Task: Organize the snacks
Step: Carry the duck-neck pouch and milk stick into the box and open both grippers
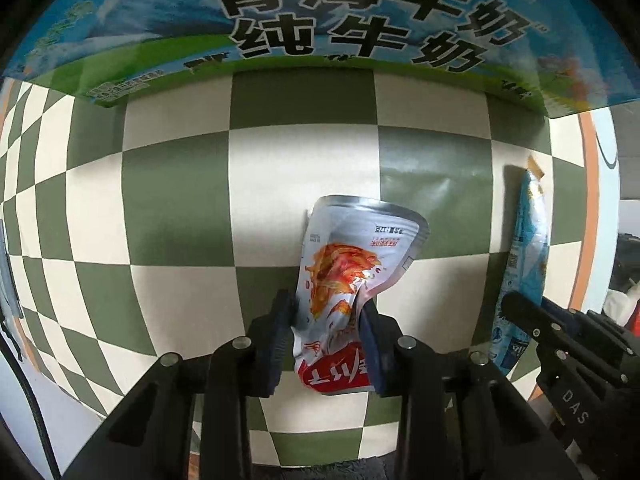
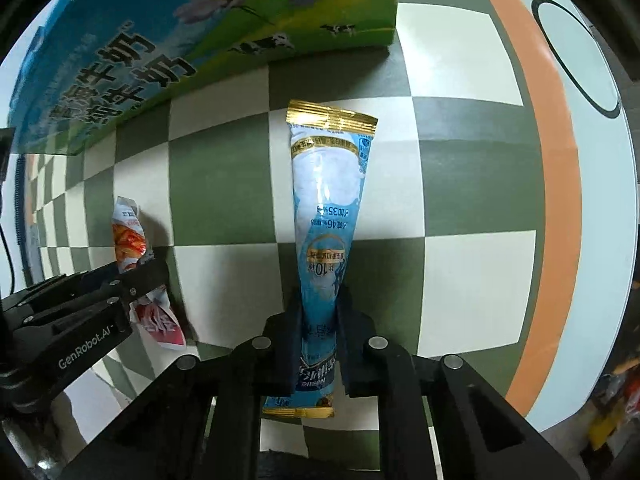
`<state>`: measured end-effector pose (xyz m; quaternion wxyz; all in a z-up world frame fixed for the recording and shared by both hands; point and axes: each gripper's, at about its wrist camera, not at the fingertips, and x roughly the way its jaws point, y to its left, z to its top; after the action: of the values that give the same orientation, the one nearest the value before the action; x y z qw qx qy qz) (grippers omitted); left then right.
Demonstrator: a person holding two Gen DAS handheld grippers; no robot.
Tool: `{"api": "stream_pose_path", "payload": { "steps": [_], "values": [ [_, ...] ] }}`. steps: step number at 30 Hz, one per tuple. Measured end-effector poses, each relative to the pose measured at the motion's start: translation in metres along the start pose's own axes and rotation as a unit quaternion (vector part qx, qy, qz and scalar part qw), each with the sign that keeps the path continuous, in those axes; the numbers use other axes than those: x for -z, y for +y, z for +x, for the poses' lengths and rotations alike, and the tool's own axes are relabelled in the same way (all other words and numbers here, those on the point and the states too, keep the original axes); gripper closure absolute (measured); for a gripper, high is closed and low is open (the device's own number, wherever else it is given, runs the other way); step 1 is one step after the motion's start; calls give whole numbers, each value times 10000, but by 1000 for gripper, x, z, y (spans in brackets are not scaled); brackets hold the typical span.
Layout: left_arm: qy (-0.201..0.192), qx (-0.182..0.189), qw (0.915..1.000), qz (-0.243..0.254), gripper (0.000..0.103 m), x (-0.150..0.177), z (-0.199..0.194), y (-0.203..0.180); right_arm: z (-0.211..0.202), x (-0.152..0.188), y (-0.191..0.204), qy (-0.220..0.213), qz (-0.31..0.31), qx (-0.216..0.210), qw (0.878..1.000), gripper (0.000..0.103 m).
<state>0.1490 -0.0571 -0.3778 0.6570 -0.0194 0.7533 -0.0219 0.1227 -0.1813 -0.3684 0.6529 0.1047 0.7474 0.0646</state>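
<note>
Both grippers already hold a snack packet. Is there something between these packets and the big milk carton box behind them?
Nothing visible does. Beyond the silver packet in the left gripper and the blue stick packet in the right gripper, only bare checkered mat reaches the milk box.

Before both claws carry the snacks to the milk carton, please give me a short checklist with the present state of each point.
1. Left claw shut on the spicy snack pouch: ok.
2. Right claw shut on the blue Nestle stick packet: ok.
3. Pouch held flat: not ok, it is crumpled between the fingers.
4. Stick packet gripped near its middle: not ok, held close to its near end.
5. Milk carton ahead of both claws: ok.
6. Carton open to receive snacks: cannot tell.
</note>
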Motion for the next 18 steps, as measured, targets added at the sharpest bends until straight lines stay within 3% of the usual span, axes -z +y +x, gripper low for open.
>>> {"api": "stream_pose_path", "payload": {
  "steps": [18],
  "values": [
    [-425, 405, 9981, 201, 73, 2, -62, -5, -75, 20, 1, -466, -80, -762, 9960, 88]
  ]
}}
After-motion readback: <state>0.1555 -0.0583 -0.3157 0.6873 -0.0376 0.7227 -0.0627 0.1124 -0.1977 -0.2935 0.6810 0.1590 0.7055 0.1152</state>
